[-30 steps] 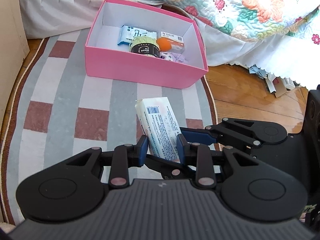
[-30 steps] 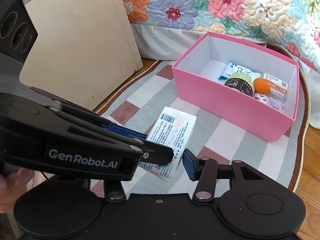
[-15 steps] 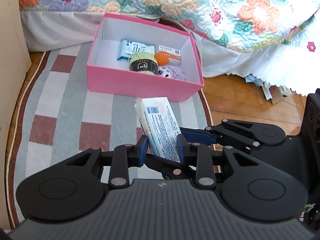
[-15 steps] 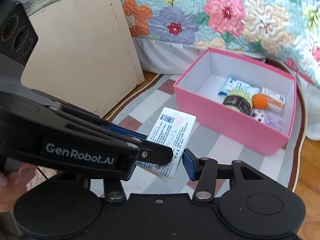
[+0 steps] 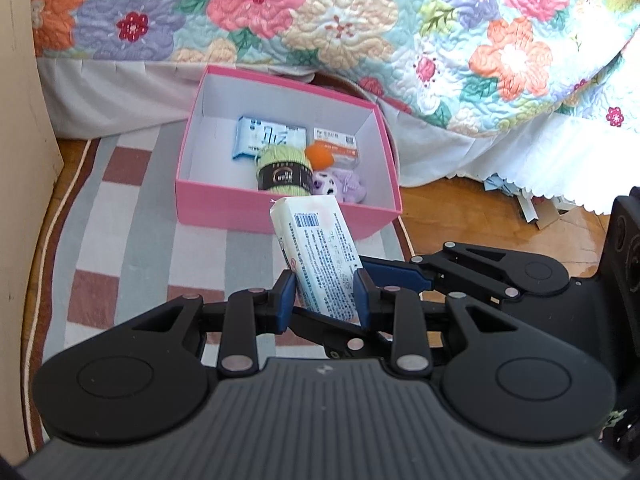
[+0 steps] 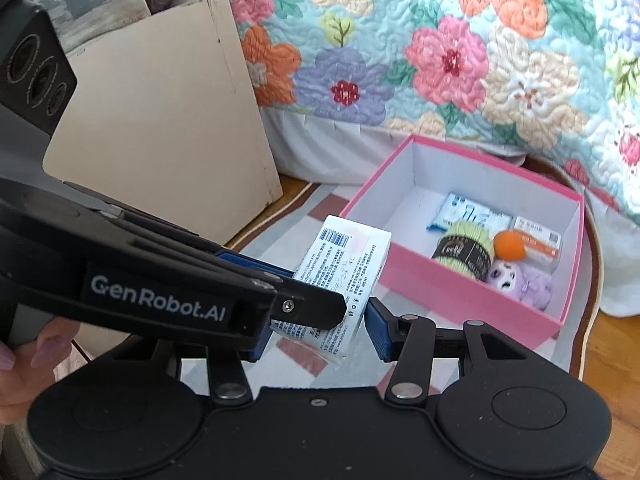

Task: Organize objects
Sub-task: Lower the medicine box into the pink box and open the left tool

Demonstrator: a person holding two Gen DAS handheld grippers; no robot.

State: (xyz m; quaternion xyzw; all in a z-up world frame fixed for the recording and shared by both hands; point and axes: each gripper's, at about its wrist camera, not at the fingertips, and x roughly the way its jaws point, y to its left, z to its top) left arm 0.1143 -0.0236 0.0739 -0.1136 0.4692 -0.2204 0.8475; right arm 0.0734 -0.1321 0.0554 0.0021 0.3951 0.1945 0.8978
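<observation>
The white tissue pack (image 5: 320,264) is clenched between the blue pads of the left claw (image 5: 325,305) and held above the striped rug (image 5: 120,240), just near of the pink box (image 5: 224,208). In the right wrist view its lower end is also seen between the pads of the right claw (image 6: 320,332), but the left-hand pad is hidden behind the other tool, so whether that claw presses the pack cannot be told. The pack's small print is too fine to be read.

Pink box (image 5: 224,206); white barcoded packet (image 5: 320,256); green yarn (image 5: 285,156); orange ball (image 5: 319,155); floral quilt (image 5: 340,20); checked rug (image 5: 120,248).
</observation>
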